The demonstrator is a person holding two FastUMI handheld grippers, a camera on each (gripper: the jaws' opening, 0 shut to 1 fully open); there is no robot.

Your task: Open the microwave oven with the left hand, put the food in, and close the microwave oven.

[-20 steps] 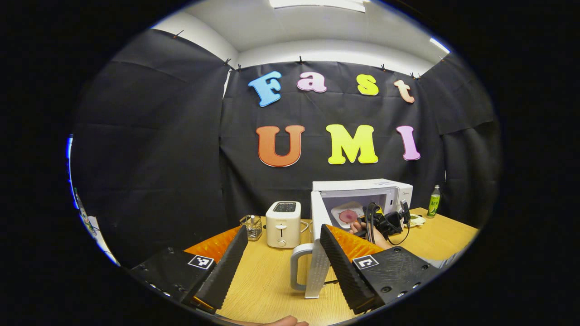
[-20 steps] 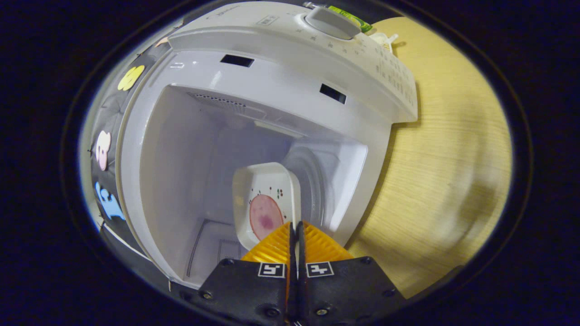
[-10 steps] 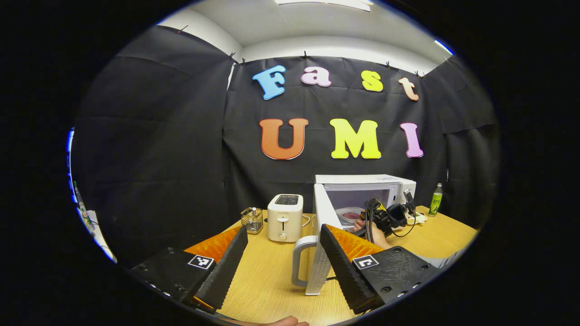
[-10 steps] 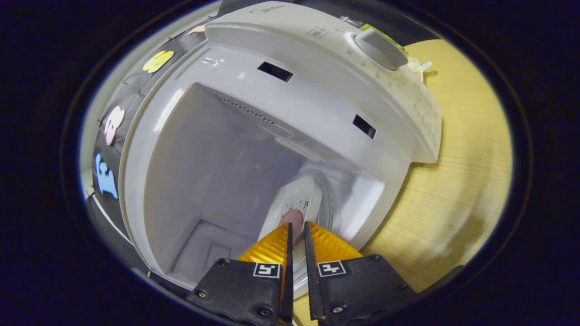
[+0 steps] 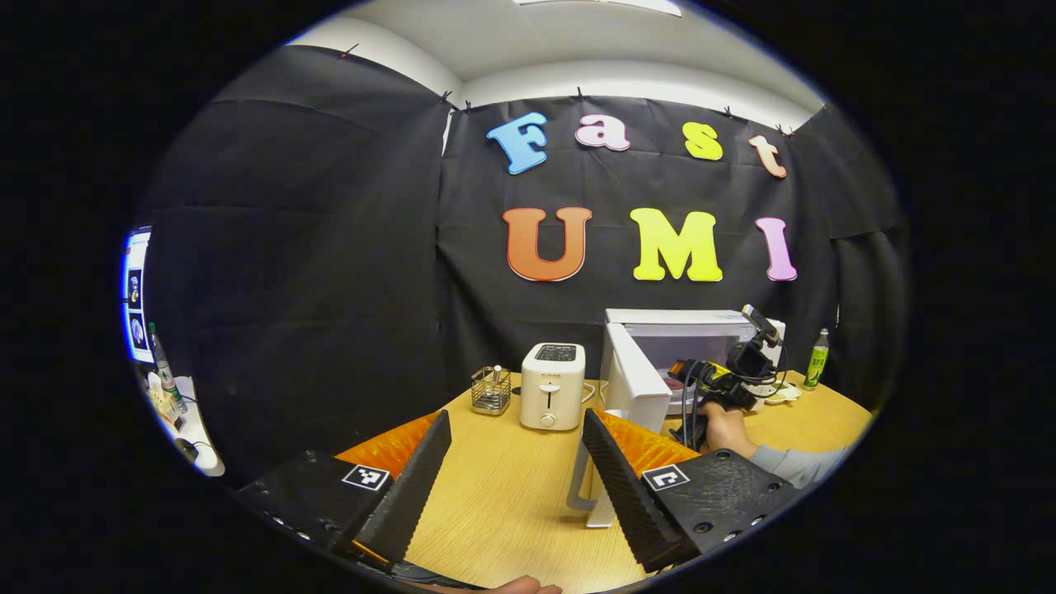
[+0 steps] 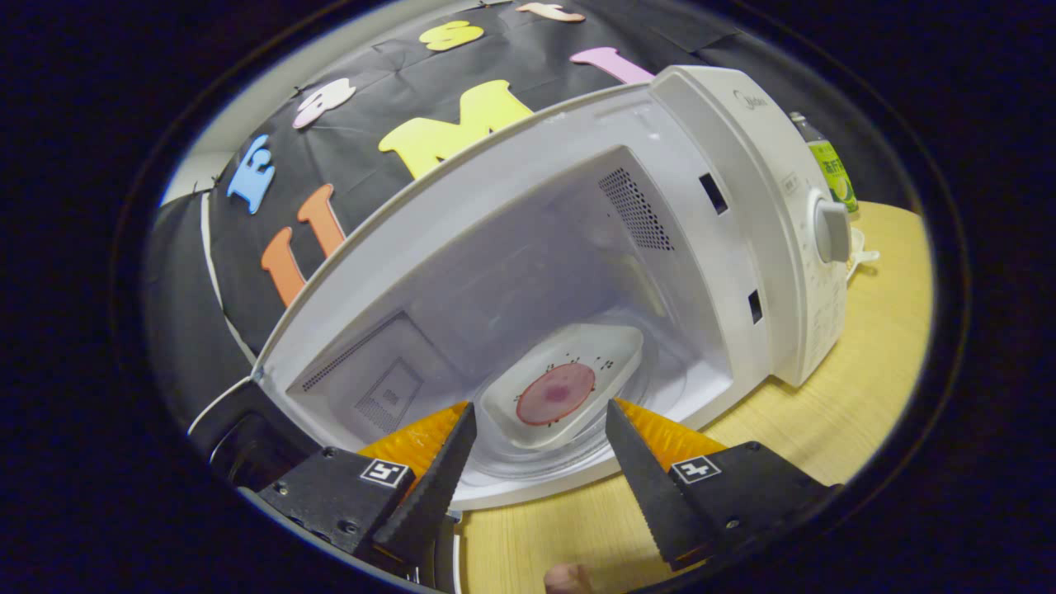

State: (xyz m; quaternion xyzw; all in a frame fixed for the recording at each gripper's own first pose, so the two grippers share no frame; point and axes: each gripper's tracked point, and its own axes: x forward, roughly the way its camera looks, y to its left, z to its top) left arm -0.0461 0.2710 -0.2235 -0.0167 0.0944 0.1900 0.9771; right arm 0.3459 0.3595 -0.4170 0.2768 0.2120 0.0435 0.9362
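Left gripper view
- Left gripper [image 5: 516, 445]: fingers spread wide, nothing between them, held over the wooden table [image 5: 503, 503].
- Microwave oven [image 5: 693, 346]: white, at the back of the table; cavity exposed.
- Microwave door [image 5: 631, 396]: swung out toward the camera, its handle partly hidden behind this gripper's right finger.
- Right gripper [image 5: 726, 384]: seen farther off, in front of the oven's opening, held by a hand [image 5: 726, 425] in a grey sleeve; whether its fingers are apart cannot be told here.
- Toaster [image 5: 551, 386]: cream, left of the oven; a small mark on its front is too small to read.
- Wire holder [image 5: 492, 389]: just left of the toaster.
- Green bottle [image 5: 817, 359]: right of the oven; label unreadable.

Right gripper view
- Right gripper [image 6: 536, 429]: fingers wide apart, empty, at the mouth of the oven [image 6: 726, 206].
- Food dish [image 6: 565, 388]: white dish with a round pink slice, lying on the oven floor inside the cavity, between and beyond the fingertips, touching neither.
- Writing: a faint logo on the oven's top corner and small print on the control panel by the dial [image 6: 832, 231], both illegible.
- Bottle [image 6: 829, 169]: green label, text unreadable.
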